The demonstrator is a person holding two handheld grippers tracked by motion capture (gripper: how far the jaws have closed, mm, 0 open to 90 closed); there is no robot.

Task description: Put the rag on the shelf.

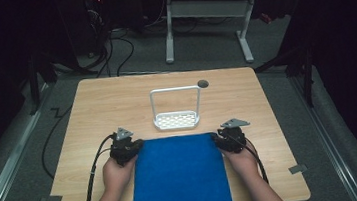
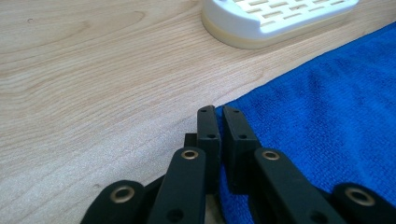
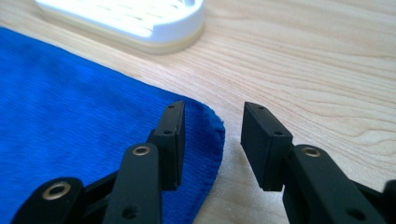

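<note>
A blue cloth (image 1: 182, 175) lies flat on the wooden table (image 1: 101, 103), and its near end hangs over the front edge. At its far left corner my left gripper (image 1: 138, 146) is shut; the left gripper view has the jaws of this gripper (image 2: 218, 112) pressed together on the edge of the cloth (image 2: 327, 116). My right gripper (image 1: 216, 138) sits at the far right corner. In the right gripper view it (image 3: 215, 108) is open, one jaw over the cloth (image 3: 70, 102) and the other over bare wood, with the corner between them.
A white slotted rack (image 1: 176, 121) with a tall hoop handle stands just beyond the cloth, close to both grippers (image 2: 280, 18) (image 3: 140, 18). A dark round hole (image 1: 203, 83) sits in the table behind it. A desk frame and cables lie on the floor beyond.
</note>
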